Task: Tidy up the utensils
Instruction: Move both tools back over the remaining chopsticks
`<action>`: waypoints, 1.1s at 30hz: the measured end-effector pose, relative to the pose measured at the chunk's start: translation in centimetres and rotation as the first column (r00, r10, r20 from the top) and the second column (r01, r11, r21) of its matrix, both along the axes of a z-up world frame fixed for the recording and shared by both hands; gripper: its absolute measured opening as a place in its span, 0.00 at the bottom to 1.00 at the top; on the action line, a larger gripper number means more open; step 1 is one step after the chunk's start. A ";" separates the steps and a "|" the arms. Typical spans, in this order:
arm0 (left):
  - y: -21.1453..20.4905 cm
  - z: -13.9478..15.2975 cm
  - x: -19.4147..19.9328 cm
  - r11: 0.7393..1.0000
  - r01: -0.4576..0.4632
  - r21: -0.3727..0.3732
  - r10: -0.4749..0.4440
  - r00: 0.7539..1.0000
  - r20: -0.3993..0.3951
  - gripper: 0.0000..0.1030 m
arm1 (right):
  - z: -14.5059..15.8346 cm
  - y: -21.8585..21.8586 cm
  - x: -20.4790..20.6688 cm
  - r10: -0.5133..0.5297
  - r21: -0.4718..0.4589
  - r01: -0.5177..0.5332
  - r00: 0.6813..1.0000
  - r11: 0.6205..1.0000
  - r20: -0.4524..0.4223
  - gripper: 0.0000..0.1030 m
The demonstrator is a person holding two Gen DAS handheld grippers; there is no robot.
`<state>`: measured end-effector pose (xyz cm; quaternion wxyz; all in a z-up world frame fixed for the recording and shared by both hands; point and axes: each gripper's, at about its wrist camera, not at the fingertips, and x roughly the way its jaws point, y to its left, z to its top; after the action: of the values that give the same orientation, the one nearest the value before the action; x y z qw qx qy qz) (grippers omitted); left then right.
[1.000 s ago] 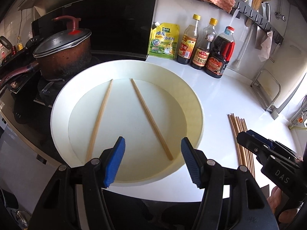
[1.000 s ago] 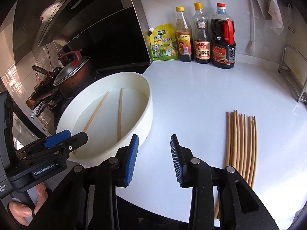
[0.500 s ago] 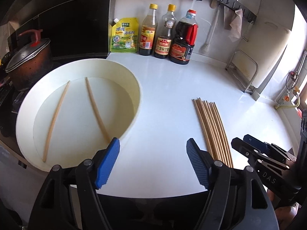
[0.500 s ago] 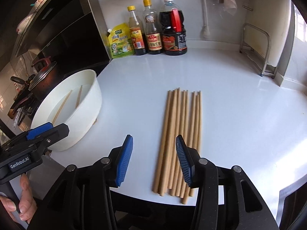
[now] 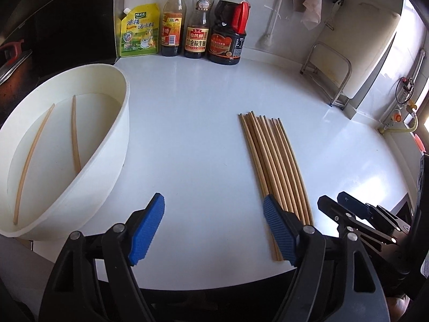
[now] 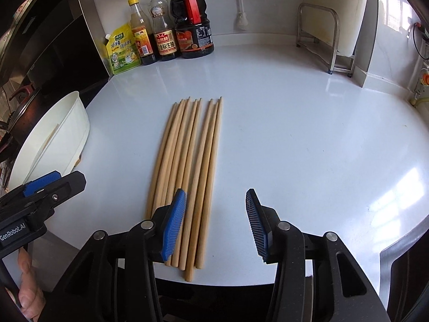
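On the white desk (image 5: 203, 123), the round white plastic basin (image 5: 118, 145) holds only two wooden chopsticks (image 5: 75, 131), the bundle of wooden chopsticks (image 6: 187, 161) lies well right of it, unmoved, and both empty claws hover there, left claw (image 5: 213, 226) opening, right claw (image 6: 215, 224) spread.

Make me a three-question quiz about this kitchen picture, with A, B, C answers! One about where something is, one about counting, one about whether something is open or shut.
1. Where is the white basin?
A. left of the loose chopsticks
B. on top of them
C. behind the bottles

2. How many chopsticks lie inside the basin?
A. none
B. two
C. six

3. The right hand-held gripper is:
A. shut on a chopstick
B. shut on a bottle
C. open, holding nothing

Answers:
1 A, the basin sits on the counter's left side.
2 B, two sticks lie on its floor.
3 C, its blue pads stand apart with nothing between them.
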<state>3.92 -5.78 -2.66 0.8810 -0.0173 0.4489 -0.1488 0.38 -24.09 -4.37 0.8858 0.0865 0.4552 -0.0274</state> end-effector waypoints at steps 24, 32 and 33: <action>-2.7 -3.4 2.7 0.999 0.009 0.042 -0.005 0.996 -0.084 0.72 | -2.6 0.0 3.8 0.007 -0.111 -0.014 0.998 0.994 -0.069 0.44; -4.0 -4.0 3.1 0.999 0.020 0.047 -0.016 0.997 -0.075 0.74 | -2.7 -1.5 3.3 -0.021 -0.122 0.013 0.998 0.992 -0.059 0.44; -4.1 -4.0 3.1 0.998 0.018 0.053 -0.014 0.997 -0.072 0.74 | -2.7 -1.7 3.1 -0.026 -0.122 0.019 0.998 0.992 -0.056 0.44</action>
<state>7.01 -9.91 -6.69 0.8632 0.0044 0.4840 -0.1431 3.52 -25.80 -7.06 0.8755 0.0367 0.4770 -0.0675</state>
